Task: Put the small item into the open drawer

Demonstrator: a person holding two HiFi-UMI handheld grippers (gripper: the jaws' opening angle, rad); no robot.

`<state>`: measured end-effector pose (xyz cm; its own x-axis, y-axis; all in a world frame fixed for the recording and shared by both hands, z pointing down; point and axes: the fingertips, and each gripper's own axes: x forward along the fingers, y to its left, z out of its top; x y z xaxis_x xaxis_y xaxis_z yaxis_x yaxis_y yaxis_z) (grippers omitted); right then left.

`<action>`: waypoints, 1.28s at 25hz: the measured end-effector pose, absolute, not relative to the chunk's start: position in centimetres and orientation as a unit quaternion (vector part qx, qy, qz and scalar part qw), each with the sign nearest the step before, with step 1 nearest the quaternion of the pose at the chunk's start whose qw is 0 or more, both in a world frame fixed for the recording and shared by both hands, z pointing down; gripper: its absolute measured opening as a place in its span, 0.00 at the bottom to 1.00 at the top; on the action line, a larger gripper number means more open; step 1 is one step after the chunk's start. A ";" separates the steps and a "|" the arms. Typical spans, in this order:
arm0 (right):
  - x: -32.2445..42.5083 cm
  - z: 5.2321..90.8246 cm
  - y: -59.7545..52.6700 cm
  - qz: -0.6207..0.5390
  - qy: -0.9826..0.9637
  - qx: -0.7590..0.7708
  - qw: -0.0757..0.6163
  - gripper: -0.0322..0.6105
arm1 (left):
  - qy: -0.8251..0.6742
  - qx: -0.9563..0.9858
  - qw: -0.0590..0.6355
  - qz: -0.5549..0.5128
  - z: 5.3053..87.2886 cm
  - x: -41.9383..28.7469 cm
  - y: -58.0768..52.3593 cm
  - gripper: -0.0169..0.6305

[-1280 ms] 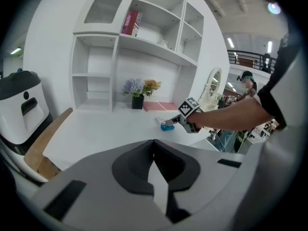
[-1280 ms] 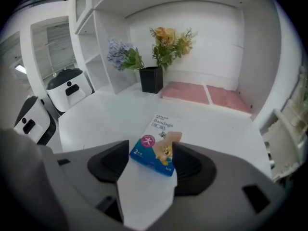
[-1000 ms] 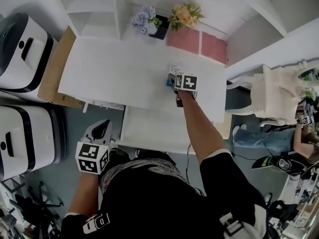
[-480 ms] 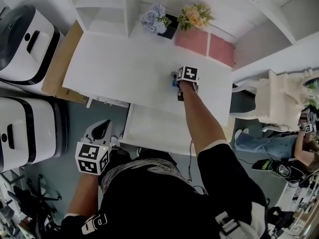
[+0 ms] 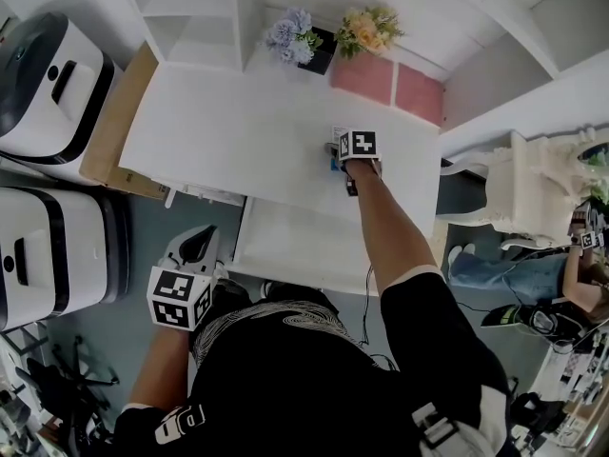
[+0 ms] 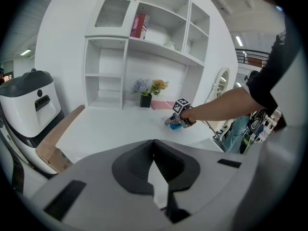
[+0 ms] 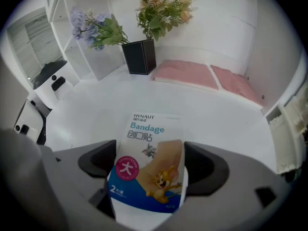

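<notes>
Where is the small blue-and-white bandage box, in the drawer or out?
Out: the bandage box lies flat on the white desktop, not in the open white drawer.

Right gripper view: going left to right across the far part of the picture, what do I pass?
white machine → purple flowers → black vase → left pink pad → right pink pad

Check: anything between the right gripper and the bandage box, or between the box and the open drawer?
Nothing visible. The right gripper, whose jaws have just been opening, stands with them apart around the bandage box. Only bare table top lies between it and the open drawer; the left gripper sits outside the drawer's left edge.
</notes>
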<state>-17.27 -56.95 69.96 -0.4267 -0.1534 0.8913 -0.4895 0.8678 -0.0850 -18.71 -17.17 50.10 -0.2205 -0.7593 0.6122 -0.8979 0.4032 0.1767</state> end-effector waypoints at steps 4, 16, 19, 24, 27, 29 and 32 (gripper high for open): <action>-16.8 69.5 -56.7 0.170 -0.835 0.180 0.491 0.73 | -0.770 0.544 0.315 0.112 49.8 -18.2 -17.8 0.05; -16.3 64.4 -56.1 0.220 -0.873 0.161 0.406 0.73 | -0.764 0.562 0.296 0.114 49.2 -17.3 -20.5 0.05; -16.2 61.9 -55.8 0.241 -0.884 0.153 0.370 0.73 | -0.761 0.571 0.288 0.114 48.9 -16.8 -21.4 0.05; -15.1 58.1 -54.4 0.279 -0.896 0.144 0.314 0.73 | -0.746 0.593 0.278 0.118 48.3 -15.8 -22.4 0.05; -13.8 56.4 -53.2 0.287 -0.901 0.147 0.290 0.73 | -0.737 0.609 0.268 0.117 47.9 -15.4 -22.7 0.05; -12.7 55.6 -52.2 0.291 -0.902 0.151 0.280 0.73 | -0.733 0.618 0.261 0.112 47.4 -15.2 -22.6 0.05; -11.0 54.4 -50.4 0.301 -0.901 0.161 0.268 0.73 | -0.724 0.631 0.256 0.106 46.7 -14.8 -22.3 0.05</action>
<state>-10.97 -50.44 54.40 -0.8050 -0.1282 0.5793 -0.4510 0.7666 -0.4570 -14.80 -22.26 46.67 -0.0720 -0.8603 0.5046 -0.9690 0.1802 0.1690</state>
